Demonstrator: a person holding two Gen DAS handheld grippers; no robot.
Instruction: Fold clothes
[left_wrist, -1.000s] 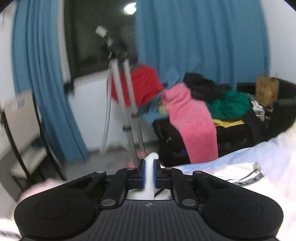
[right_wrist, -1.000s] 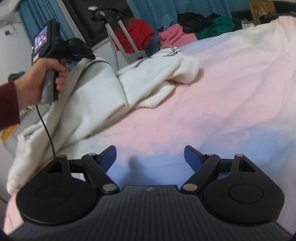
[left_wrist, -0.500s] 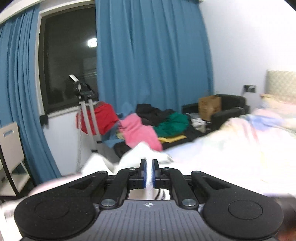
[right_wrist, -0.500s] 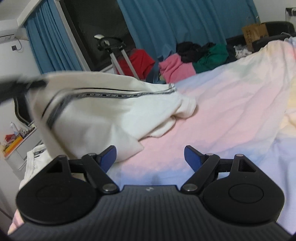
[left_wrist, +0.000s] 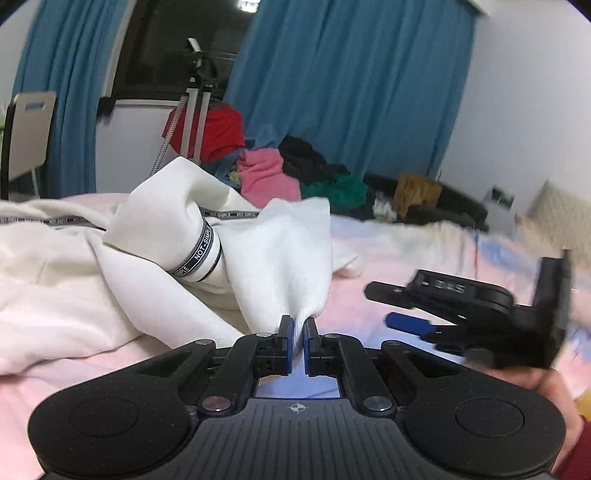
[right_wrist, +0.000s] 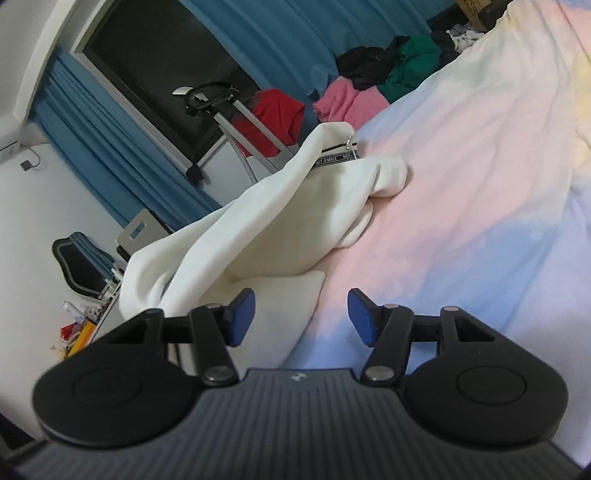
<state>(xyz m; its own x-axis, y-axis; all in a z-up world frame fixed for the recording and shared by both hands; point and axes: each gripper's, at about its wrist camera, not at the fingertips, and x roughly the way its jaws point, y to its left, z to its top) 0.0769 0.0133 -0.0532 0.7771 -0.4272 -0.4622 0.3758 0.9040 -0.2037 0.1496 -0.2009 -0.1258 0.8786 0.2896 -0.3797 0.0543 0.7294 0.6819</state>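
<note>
Left gripper (left_wrist: 297, 334) clenched on white garment (left_wrist: 280, 254); right gripper (right_wrist: 301, 315) spread, holding nothing.
Garment lies bunched on pastel bedsheet (right_wrist: 461, 192), bare sheet to its right; blue curtains (left_wrist: 354, 85) and clothes pile (left_wrist: 295, 170) behind.

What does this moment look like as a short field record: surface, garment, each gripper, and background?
surface: bed with a pastel pink and blue sheet
garment: white garment with a printed grey band, lying crumpled on the sheet
left gripper: shut on a pinch of the white garment's fabric
right gripper: open, holding nothing, above the sheet beside the garment
background: clothes pile (pink, green, black, red), blue curtains, dark window
fold progress: no fold visible yet
</note>
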